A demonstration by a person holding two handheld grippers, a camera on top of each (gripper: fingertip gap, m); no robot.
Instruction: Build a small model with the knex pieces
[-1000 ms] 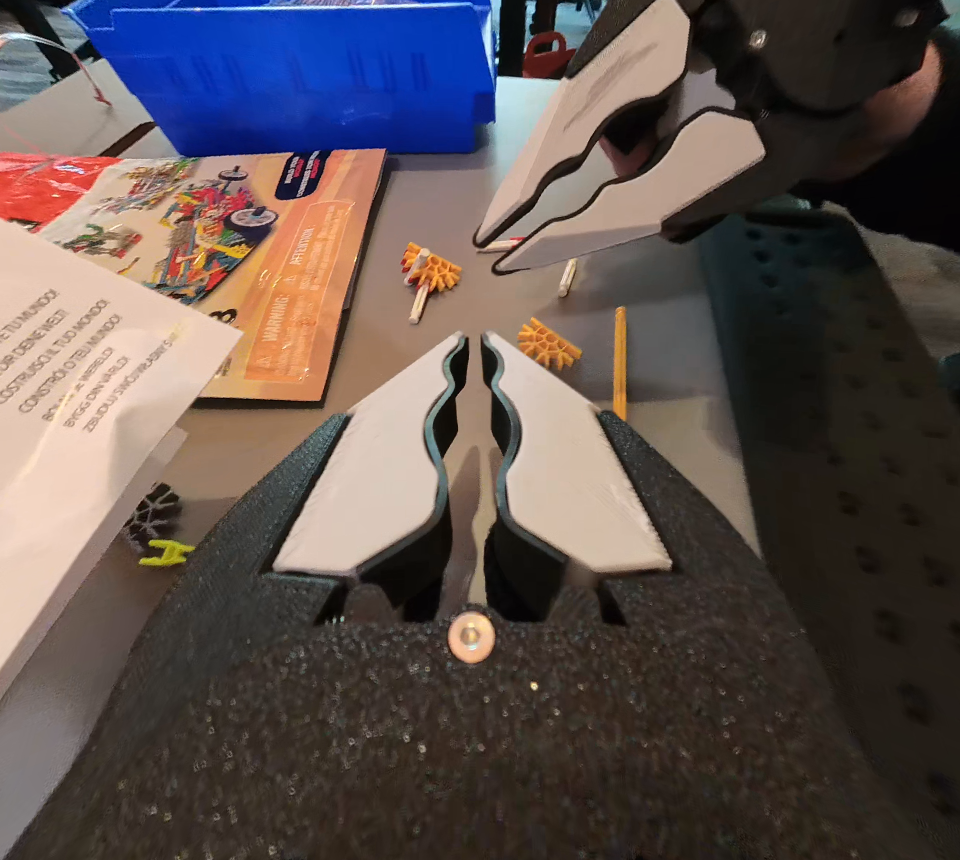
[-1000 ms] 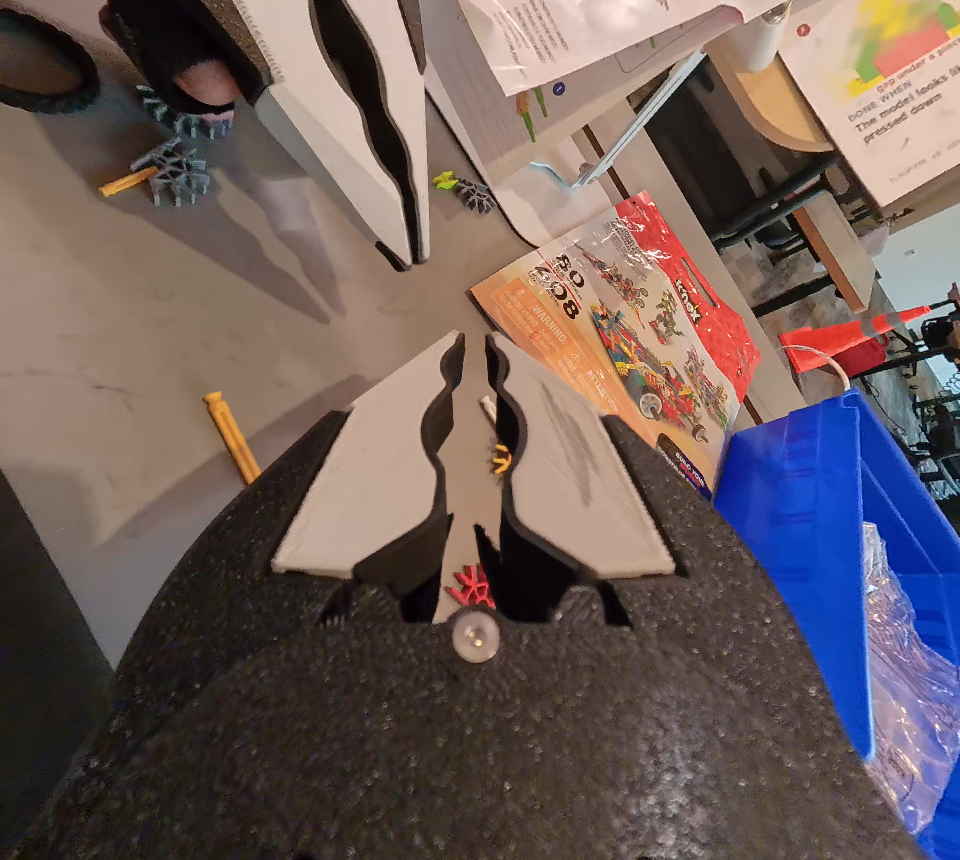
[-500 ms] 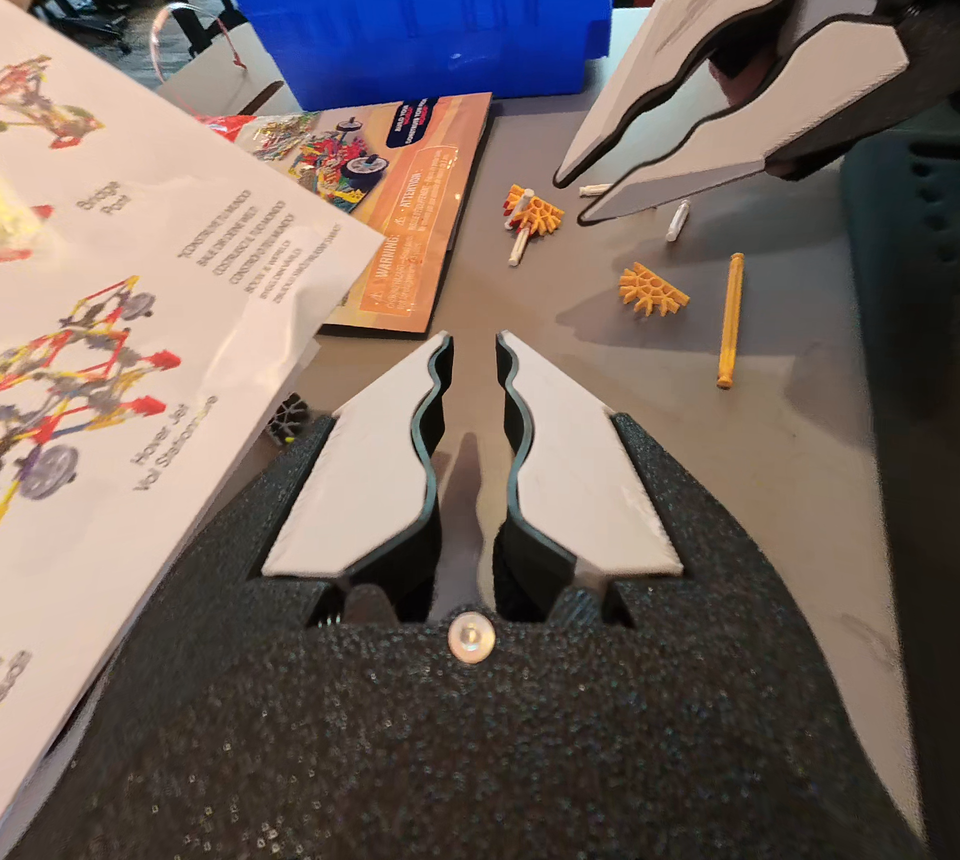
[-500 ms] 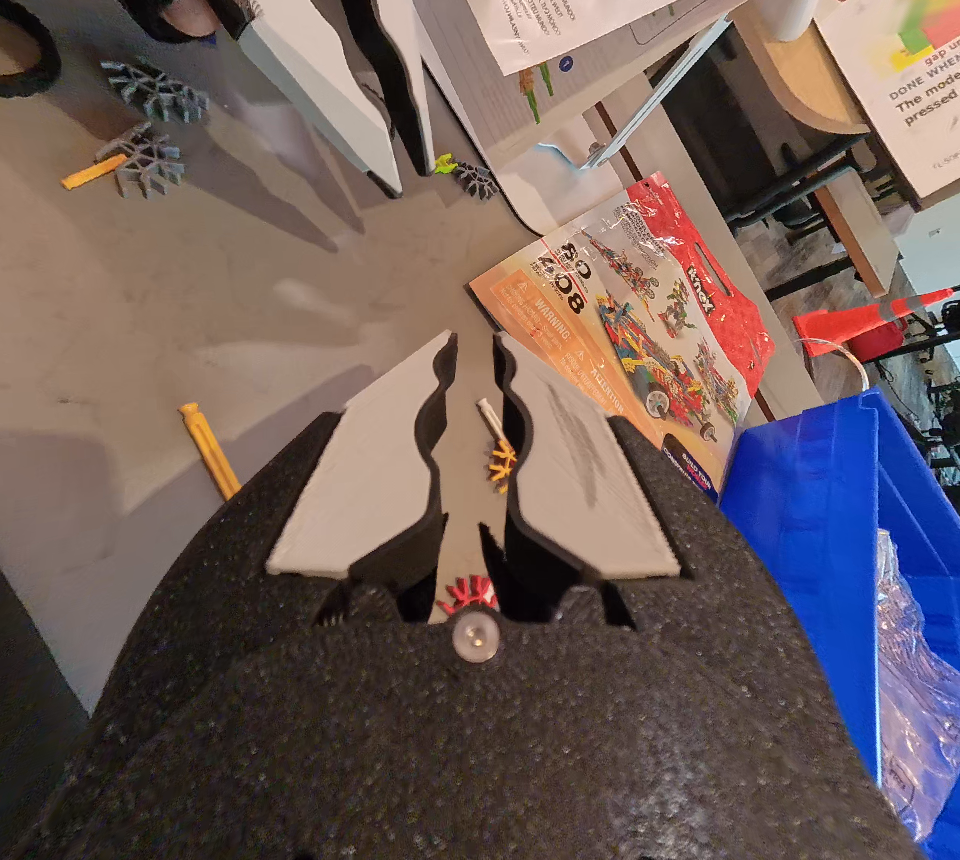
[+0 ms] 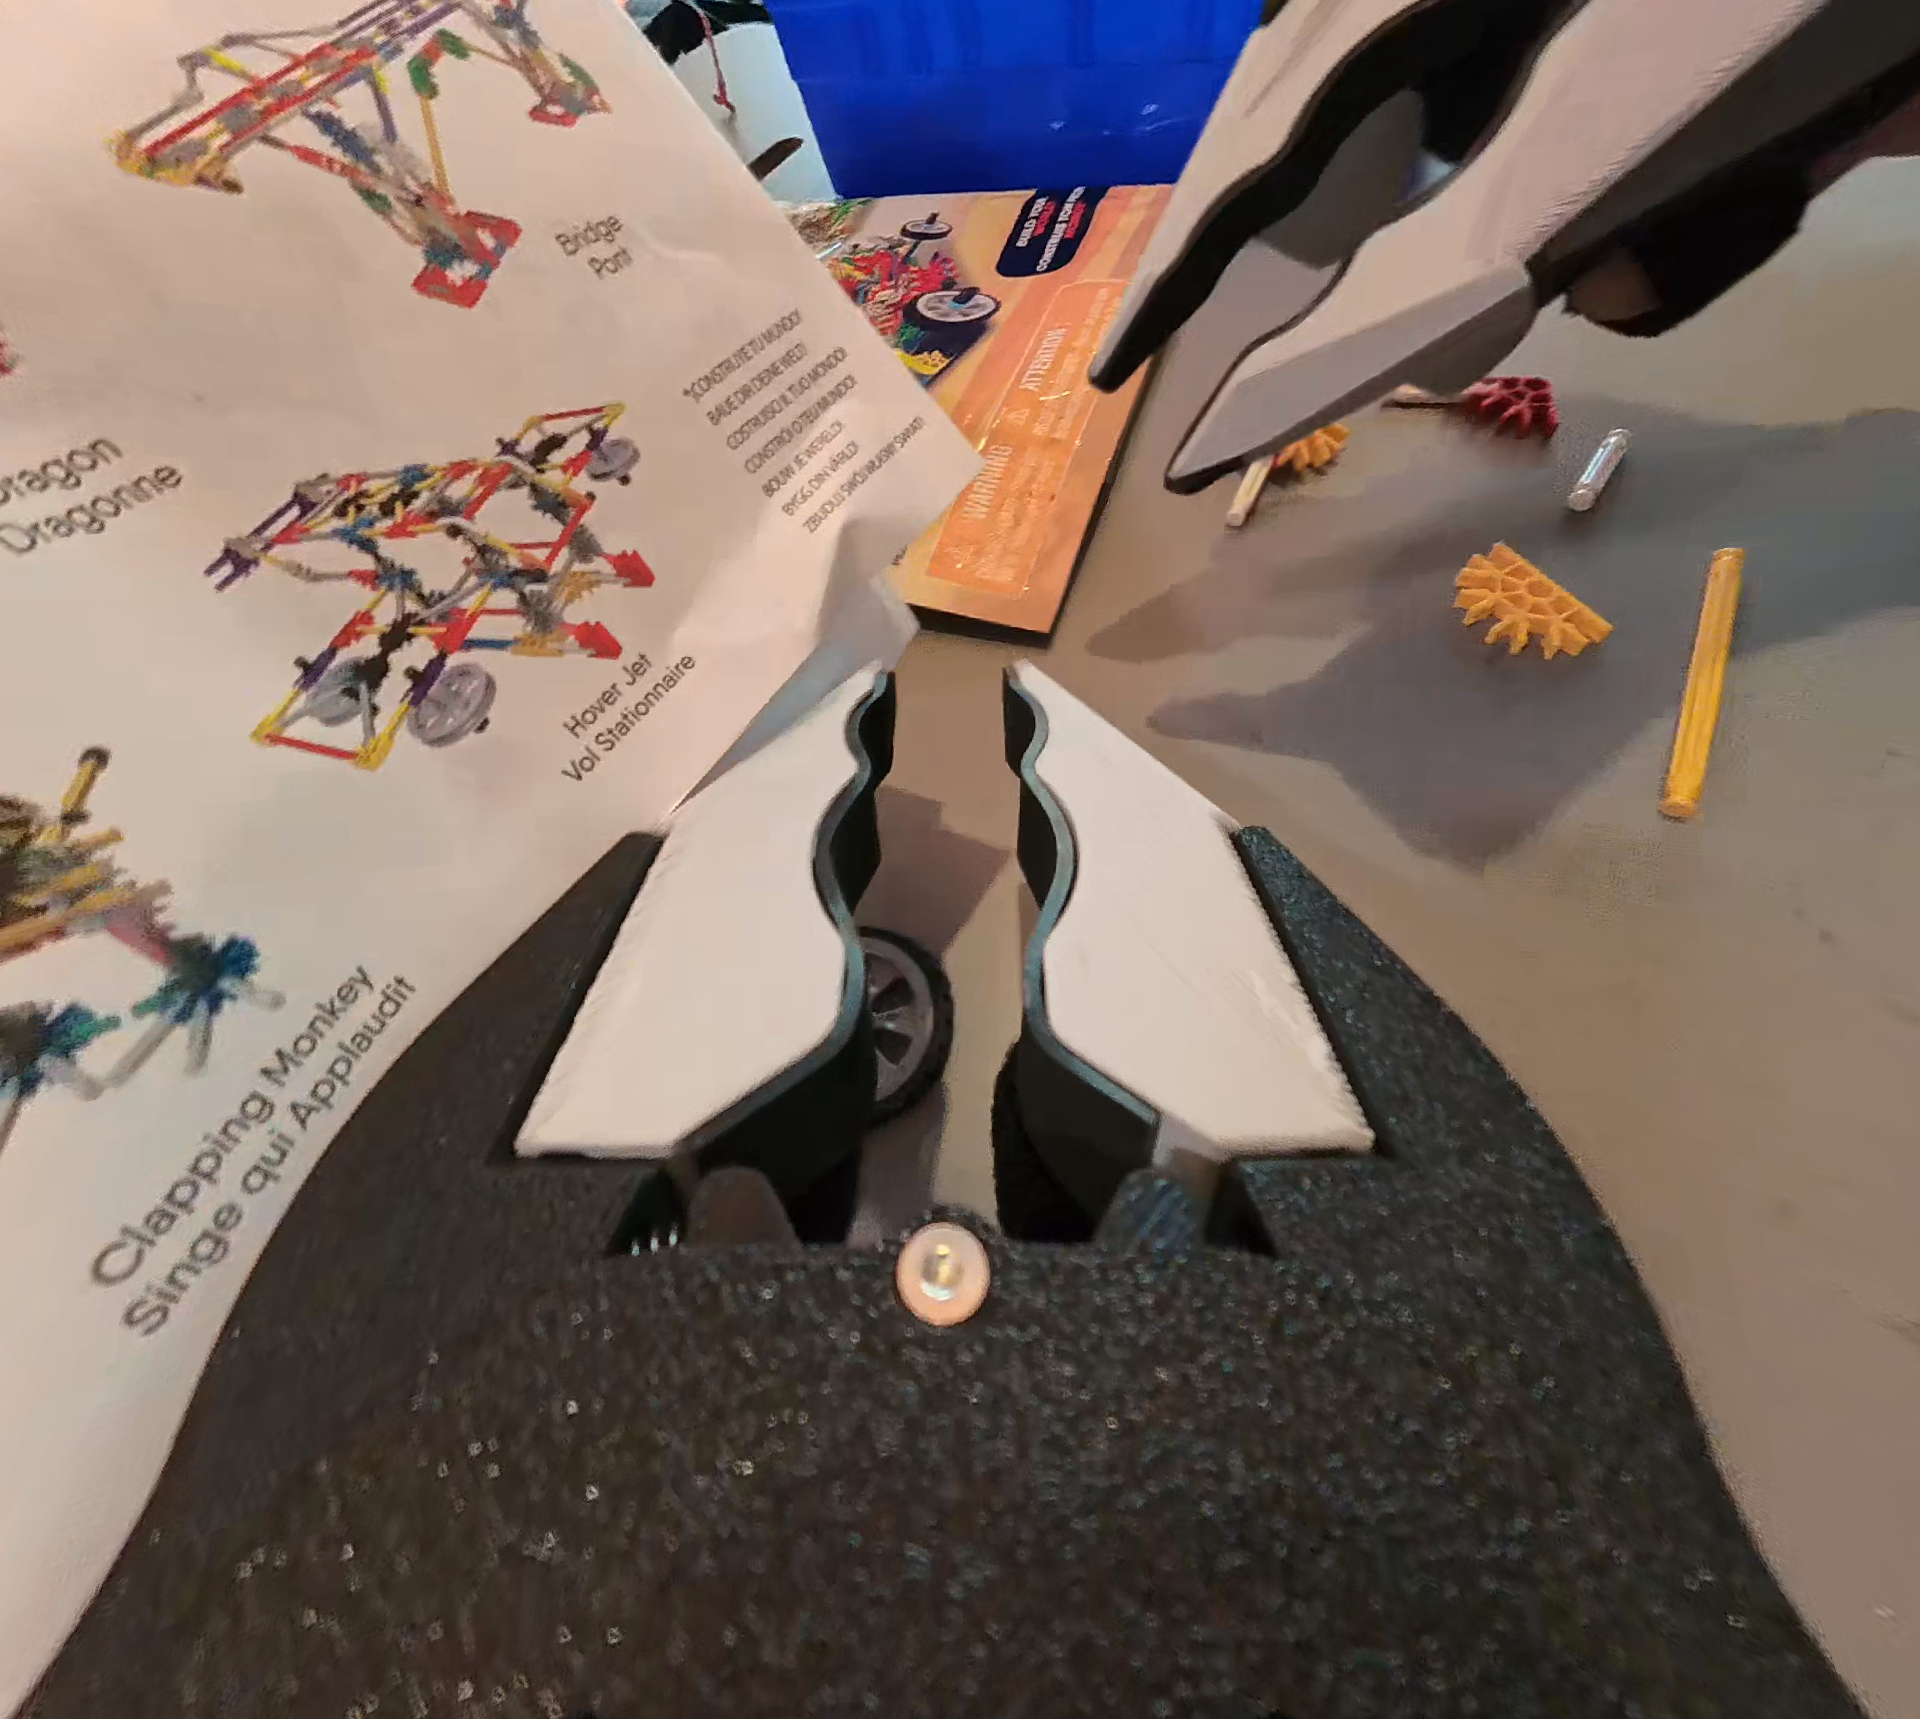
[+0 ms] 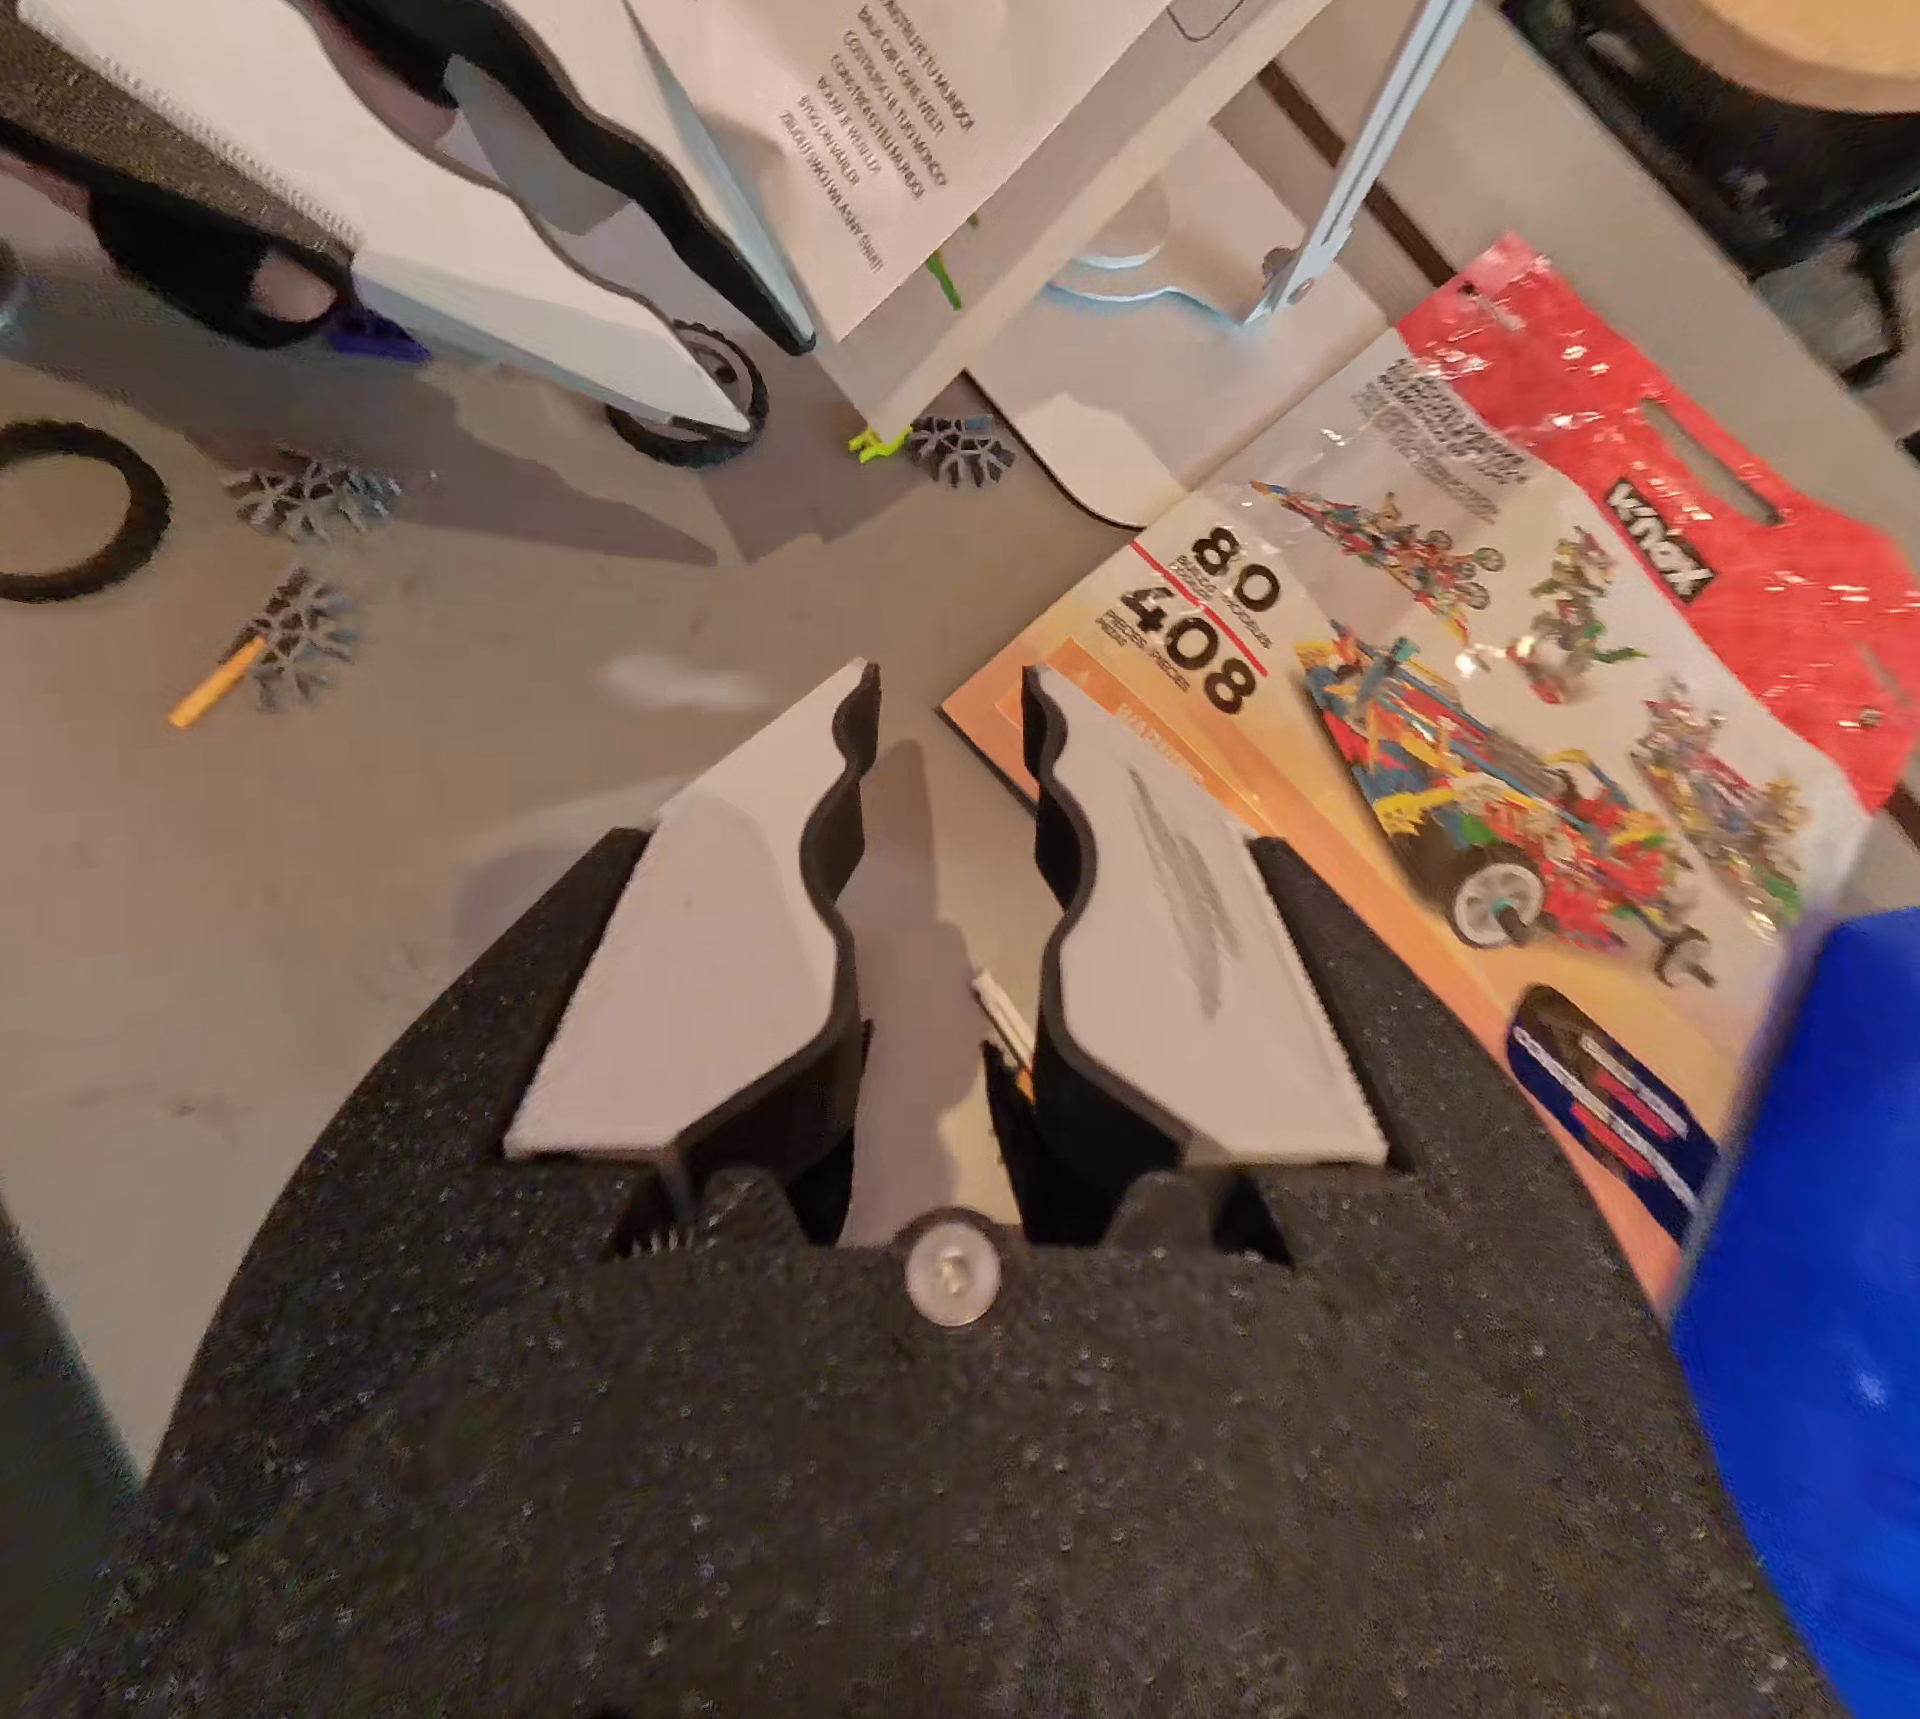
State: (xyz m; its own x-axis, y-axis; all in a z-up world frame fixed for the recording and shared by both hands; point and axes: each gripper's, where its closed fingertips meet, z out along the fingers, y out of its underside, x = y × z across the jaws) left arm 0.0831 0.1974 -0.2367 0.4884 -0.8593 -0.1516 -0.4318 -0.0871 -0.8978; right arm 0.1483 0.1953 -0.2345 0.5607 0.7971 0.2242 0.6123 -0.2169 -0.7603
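Observation:
My left gripper (image 5: 951, 682) is open and low over the grey table (image 5: 1351, 994). A small black-tyred wheel (image 5: 906, 1025) lies between its fingers, close to the left one. In the right wrist view the left gripper (image 6: 764, 381) has its tips on either side of that wheel (image 6: 717, 360), next to the white instruction sheet (image 6: 831, 7). My right gripper (image 6: 945, 677) is open and empty; a white rod (image 6: 1003, 1004) lies on the table under it. In the left wrist view the right gripper (image 5: 1143, 422) hovers over an orange connector with a white rod (image 5: 1304, 448).
A toy package (image 6: 1455, 682) lies beside a blue bin (image 5: 1018, 38). Loose parts on the table: orange connector (image 5: 1527, 604), yellow rod (image 5: 1704, 682), red connector (image 5: 1507, 407), short grey rod (image 5: 1600, 469), black tyre ring (image 6: 73, 511), grey snowflake connectors (image 6: 312, 495). The left gripper's tips are roughly 7 cm from the right gripper's. The white rod (image 6: 1003, 1004) is about 9 cm from my right fingertips and 15 cm from my left. My left wrist view (image 5: 1240, 491) looks at it from another angle.
My left gripper has drawn back toward the instruction sheet, opened wider and come over the wheel. My right gripper has opened a little and moved toward the package.

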